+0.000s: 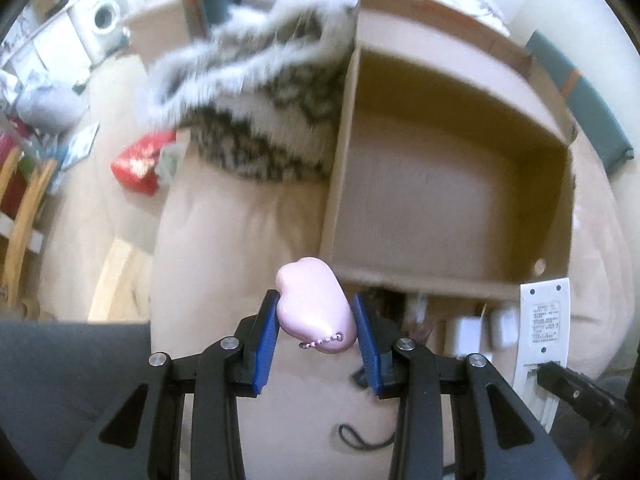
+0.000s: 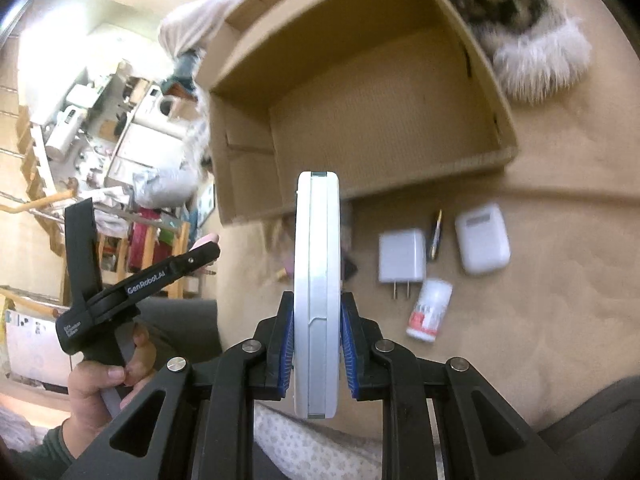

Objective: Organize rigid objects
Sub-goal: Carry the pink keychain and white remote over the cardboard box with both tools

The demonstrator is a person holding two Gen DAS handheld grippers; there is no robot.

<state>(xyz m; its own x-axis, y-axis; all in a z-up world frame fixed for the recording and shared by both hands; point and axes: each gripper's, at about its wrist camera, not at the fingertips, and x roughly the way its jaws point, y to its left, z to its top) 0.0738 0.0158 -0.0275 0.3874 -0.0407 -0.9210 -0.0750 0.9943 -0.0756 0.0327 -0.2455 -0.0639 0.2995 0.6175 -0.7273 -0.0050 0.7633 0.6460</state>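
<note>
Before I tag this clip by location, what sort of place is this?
Probably a lived-in home, likely a bed or sofa in a cluttered room: a soft beige blanket under a cardboard box, a washing machine in the background, and a wooden chair.

My left tool (image 1: pixel 316 322) and right tool (image 2: pixel 316 344) look alike: black angular linkage arms joined by round silver screws, ending in ribbed blue pads (image 1: pixel 267 338). Seen from the right wrist, the left tool's black body carries white "GenRobot.AI" lettering above a grey trigger handle. A dark green sleeve (image 2: pixel 44 454) covers my left wrist.
</note>
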